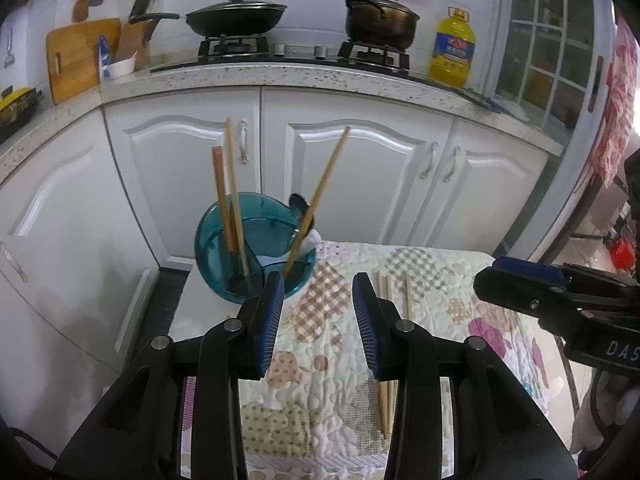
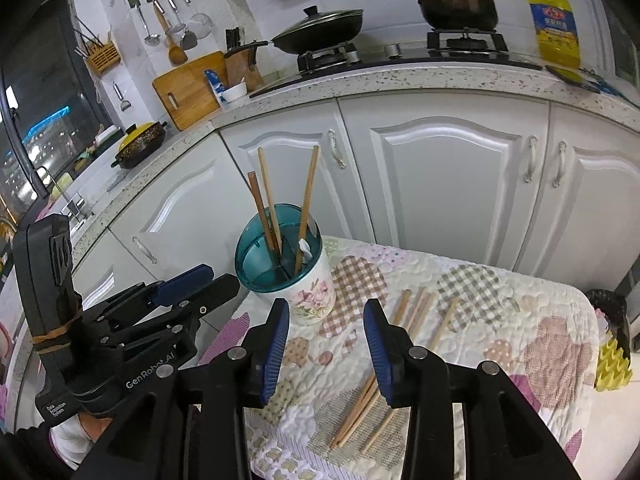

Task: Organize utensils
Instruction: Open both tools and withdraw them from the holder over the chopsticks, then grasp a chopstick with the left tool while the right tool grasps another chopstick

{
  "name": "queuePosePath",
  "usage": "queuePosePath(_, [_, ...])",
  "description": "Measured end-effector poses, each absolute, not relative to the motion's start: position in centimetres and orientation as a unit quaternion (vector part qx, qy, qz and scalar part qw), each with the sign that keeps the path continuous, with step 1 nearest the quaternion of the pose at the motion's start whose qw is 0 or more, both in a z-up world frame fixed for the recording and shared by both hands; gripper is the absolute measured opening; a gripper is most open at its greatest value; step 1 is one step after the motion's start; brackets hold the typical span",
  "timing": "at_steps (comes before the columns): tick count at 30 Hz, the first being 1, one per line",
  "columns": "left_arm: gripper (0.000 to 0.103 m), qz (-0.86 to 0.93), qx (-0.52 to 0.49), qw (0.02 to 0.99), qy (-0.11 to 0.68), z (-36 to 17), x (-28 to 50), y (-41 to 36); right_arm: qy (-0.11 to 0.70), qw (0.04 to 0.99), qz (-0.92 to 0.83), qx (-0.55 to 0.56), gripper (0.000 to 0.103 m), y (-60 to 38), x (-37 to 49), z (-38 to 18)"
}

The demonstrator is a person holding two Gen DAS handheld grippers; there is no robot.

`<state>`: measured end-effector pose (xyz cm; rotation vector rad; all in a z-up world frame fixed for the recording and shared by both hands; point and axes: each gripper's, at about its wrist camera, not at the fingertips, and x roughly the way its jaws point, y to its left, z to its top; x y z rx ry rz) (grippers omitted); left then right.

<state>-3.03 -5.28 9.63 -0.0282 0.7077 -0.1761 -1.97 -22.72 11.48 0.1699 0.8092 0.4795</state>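
Observation:
A utensil holder [image 2: 308, 292] with a teal rim and a flowered white body stands at the far left corner of the quilted table; in the left wrist view the holder [image 1: 256, 252] sits just beyond my left finger. Three wooden chopsticks [image 2: 307, 200] and a spoon [image 1: 299, 205] stand in it. Several loose chopsticks [image 2: 420, 312] lie on the quilt to its right, partly hidden by my right finger. My left gripper [image 1: 318, 286] is open and holds nothing. My right gripper [image 2: 326, 312] is open over the quilt, nothing between its pads.
The table carries a patchwork quilt [image 2: 500, 320]. Behind it run white cabinet doors [image 2: 440, 184] under a speckled counter [image 2: 400, 76] with a wok, a pot and a yellow oil bottle [image 2: 554, 24]. A yellow object [image 2: 612, 364] sits at the table's right edge.

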Motion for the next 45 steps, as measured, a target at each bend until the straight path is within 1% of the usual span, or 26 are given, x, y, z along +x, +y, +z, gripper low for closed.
queuePosePath(14, [0.036,-0.103,0.0,0.934,0.343,9.6,-4.2,-7.6,0.387,0.894,0.214,0.078,0.038,-24.4,-4.0,11.4])
queuePosePath(45, [0.036,-0.11,-0.008,0.924,0.367,7.8,-3.7,-8.0,0.407,0.888,0.2,0.075,0.041,-24.6,-4.0,9.4])
